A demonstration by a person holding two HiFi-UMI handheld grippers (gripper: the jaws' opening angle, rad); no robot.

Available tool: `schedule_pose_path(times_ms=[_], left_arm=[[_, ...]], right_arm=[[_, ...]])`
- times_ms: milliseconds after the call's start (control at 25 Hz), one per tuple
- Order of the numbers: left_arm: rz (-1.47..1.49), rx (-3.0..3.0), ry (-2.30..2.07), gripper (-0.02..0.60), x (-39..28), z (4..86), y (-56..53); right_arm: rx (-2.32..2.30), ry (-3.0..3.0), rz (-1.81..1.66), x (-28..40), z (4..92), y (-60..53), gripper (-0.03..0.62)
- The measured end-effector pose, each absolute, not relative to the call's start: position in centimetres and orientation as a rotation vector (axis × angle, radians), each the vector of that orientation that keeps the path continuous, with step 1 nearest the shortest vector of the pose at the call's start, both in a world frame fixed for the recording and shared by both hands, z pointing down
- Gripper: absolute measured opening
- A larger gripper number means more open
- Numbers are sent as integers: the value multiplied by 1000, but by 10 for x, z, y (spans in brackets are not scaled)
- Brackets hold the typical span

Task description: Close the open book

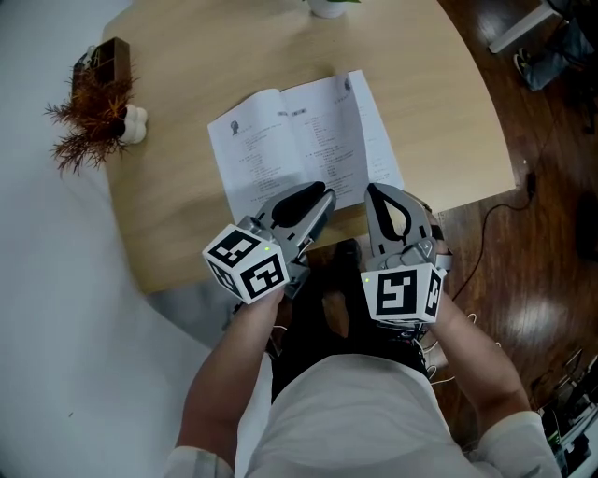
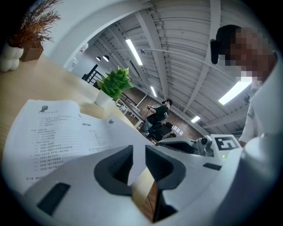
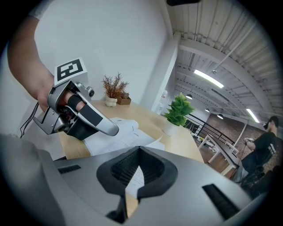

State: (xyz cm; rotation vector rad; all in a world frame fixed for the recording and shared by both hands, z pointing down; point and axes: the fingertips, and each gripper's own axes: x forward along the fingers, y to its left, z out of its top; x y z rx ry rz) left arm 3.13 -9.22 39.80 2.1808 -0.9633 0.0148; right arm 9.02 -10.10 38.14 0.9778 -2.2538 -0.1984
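An open book (image 1: 299, 140) lies flat on the wooden table (image 1: 187, 56). It is close to the near edge, where the person stands, and it is turned a little crooked. Both white pages face up, with rows of small print on them.

The person holds a gripper in each hand, side by side, just over the near edge of the table. The left gripper (image 1: 318, 207) points at the near edge of the book, about the middle of it. Its jaws stand apart with a gap between them. Through the gap I only see the page and the table edge, so nothing is pinched. I cannot tell if it touches the paper.

The right gripper (image 1: 381, 201) points at the book's near right corner. Its jaws are pressed together at the tips, and nothing is in them.

At the far left edge of the table sits a bunch of dry reddish twigs (image 1: 93, 103) in a little brown box, with a small white lump (image 1: 134, 123) just beside it. At the far edge stands a white pot (image 1: 327, 7) – it holds a green leafy plant (image 2: 115, 81). To the right of the table is dark wooden floor (image 1: 551, 233).
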Motion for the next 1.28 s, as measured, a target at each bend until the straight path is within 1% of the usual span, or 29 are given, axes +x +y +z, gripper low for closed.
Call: schedule_pose_path(times_ms=[440,920,1280], left_arm=[[56,2165,-947,61,48,410,-95],[102,2150,-965,61,55,419,-92],[107,2132,-967,61,61,418,-88]], right_arm=[[994,-2215,-95,117,414,-108,2],[1007,-2202,-46,130,434,-108,2],[1094,-2220,200,148,449,-112,3]])
